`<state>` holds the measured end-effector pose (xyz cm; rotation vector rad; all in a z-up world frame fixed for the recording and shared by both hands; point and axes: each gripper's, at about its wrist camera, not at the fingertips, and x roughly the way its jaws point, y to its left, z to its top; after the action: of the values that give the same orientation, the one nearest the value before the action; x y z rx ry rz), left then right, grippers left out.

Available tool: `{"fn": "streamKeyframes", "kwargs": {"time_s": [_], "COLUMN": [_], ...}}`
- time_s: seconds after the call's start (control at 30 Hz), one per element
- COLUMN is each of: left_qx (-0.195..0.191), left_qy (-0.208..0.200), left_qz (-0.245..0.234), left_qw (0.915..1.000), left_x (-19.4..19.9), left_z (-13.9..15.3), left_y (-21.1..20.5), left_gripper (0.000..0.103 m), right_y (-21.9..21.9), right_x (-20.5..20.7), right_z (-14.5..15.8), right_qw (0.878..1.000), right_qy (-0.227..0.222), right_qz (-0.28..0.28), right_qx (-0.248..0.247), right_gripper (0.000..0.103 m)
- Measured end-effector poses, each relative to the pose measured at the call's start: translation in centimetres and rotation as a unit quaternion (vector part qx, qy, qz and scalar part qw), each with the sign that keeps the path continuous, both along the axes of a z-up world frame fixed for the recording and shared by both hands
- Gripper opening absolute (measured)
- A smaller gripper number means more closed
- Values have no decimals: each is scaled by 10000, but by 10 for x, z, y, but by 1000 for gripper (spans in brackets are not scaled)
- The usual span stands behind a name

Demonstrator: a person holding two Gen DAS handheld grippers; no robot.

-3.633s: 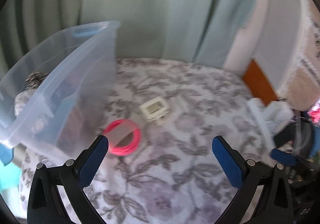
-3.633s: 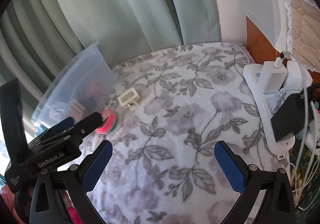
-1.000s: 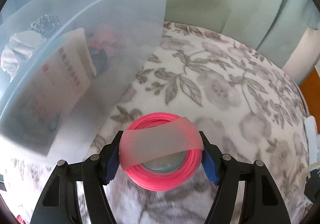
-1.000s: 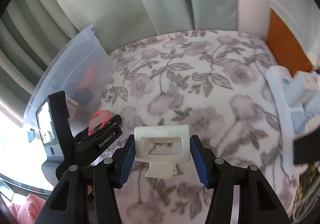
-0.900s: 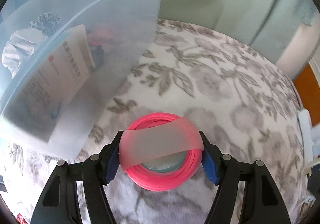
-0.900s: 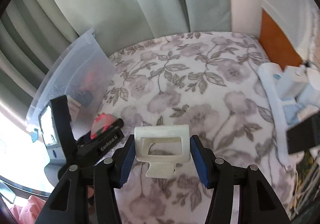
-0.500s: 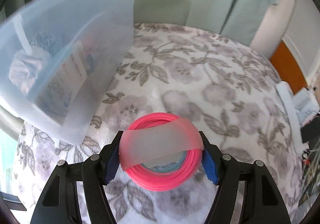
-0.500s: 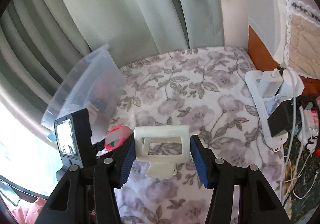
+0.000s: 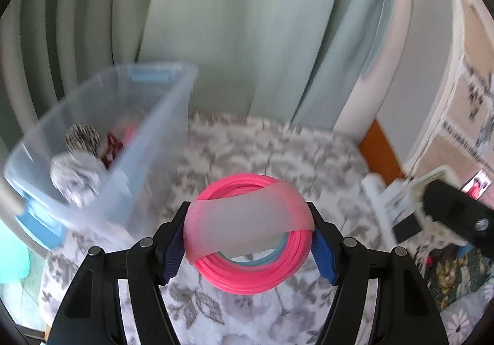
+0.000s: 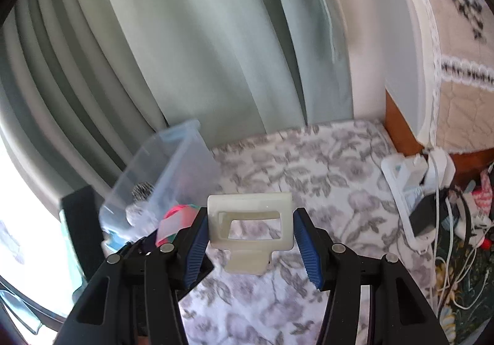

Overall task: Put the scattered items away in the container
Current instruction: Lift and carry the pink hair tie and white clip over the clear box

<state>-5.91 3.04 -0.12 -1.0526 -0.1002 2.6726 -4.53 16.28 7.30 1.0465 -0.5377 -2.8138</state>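
The pink coil (image 9: pixel 251 234) (a translucent band wraps it) is clamped in the left gripper (image 9: pixel 248 244), above the floral bed cover (image 9: pixel 271 147). The clear container (image 9: pixel 102 141) sits at ten o'clock. The right gripper (image 10: pixel 250 238) grasps a cream plastic frame (image 10: pixel 250 229).

bin (image 9: pixel 148 116): clear plastic; coil (image 9: pixel 253 277): glossy pink plastic; cover (image 10: pixel 324 166): matt cloth
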Motion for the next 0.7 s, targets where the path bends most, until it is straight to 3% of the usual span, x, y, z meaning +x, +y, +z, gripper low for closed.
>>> {"fn": "streamKeyframes", "kwargs": {"time_s": [0.33, 0.53, 0.7], "left_qx": [355, 596, 723], "left_qy": [604, 852, 854], "left_qz": [198, 479, 720], "left_qw": [9973, 9934, 9911], "left_x": [4, 1, -6], "left_z": [55, 72, 70], "left_y": [-50, -91, -126], "left_gripper": [71, 71, 71], "right_y": [-38, -69, -102], "right_x": [6, -1, -12], "right_z": [59, 72, 73], "right_qw": [9971, 9950, 9923], "right_qy": [741, 892, 899], "right_qz": [107, 360, 657], "right_qx": [118, 276, 545], "right_gripper": [57, 57, 57]}}
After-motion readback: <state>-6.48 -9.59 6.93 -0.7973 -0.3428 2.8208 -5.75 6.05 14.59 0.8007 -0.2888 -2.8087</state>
